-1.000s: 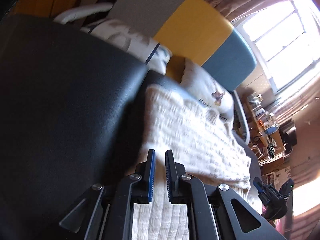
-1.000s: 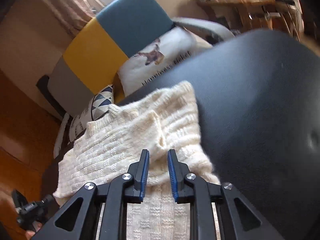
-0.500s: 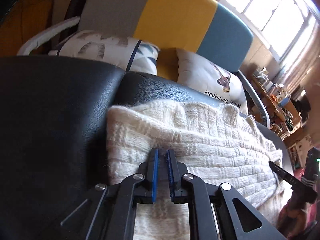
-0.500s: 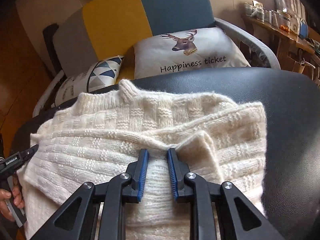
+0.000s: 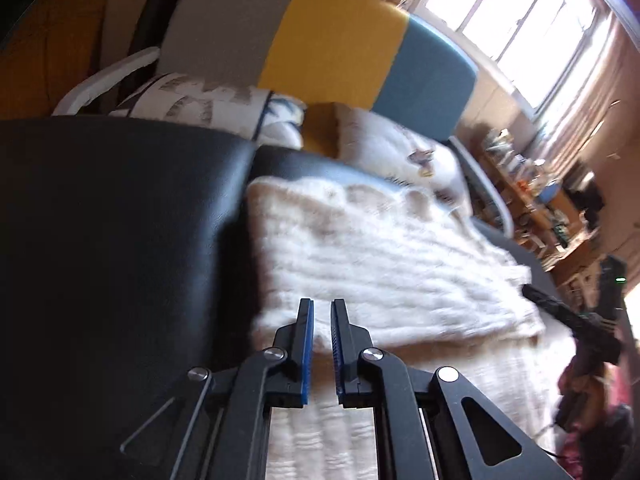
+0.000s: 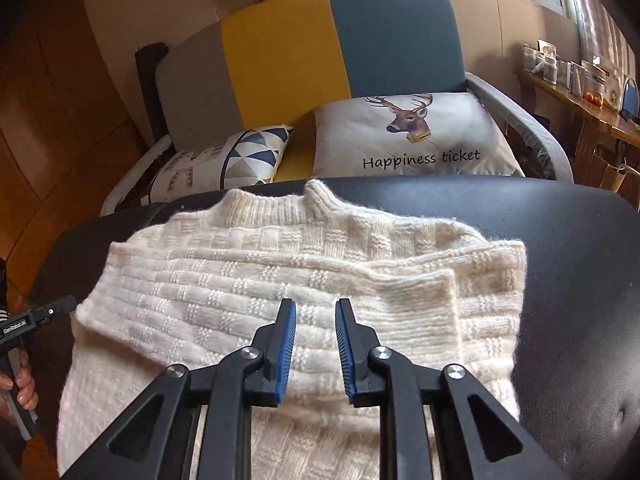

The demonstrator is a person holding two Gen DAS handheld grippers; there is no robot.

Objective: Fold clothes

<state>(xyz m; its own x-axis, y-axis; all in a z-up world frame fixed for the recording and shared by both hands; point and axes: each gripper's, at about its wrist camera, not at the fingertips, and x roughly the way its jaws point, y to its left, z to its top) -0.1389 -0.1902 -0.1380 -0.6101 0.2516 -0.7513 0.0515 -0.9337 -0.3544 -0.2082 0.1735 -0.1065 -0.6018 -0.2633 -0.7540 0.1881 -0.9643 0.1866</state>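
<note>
A cream knitted sweater [image 6: 288, 280] lies spread on a black padded surface [image 6: 580, 248], directly ahead of and beneath both grippers. The right gripper [image 6: 315, 316] hangs over the middle of the garment, near a folded-over sleeve [image 6: 416, 300] whose ribbed cuff end lies just right of its fingertips; its fingers stand a moderate gap apart with nothing between them, and whether the tips touch the knit cannot be told. The left gripper [image 5: 321, 312] sits at the sweater's [image 5: 380, 264] near left corner, by the edge that borders the bare black surface [image 5: 112, 220]; its fingers leave only a narrow slot, with no cloth visibly pinched in it. This view is blurred. From the right wrist the left gripper appears at the sweater's left edge, held in a person's hand [image 6: 22, 384]. The garment shows a basket-weave pattern, its ribbed collar [image 6: 280, 200] at the far edge, and a folded layer lying across the body. Beyond stand a chair [image 6: 340, 44] with grey, yellow and blue back panels, a deer cushion [image 6: 412, 136] and a triangle-print cushion [image 6: 236, 156].
</note>
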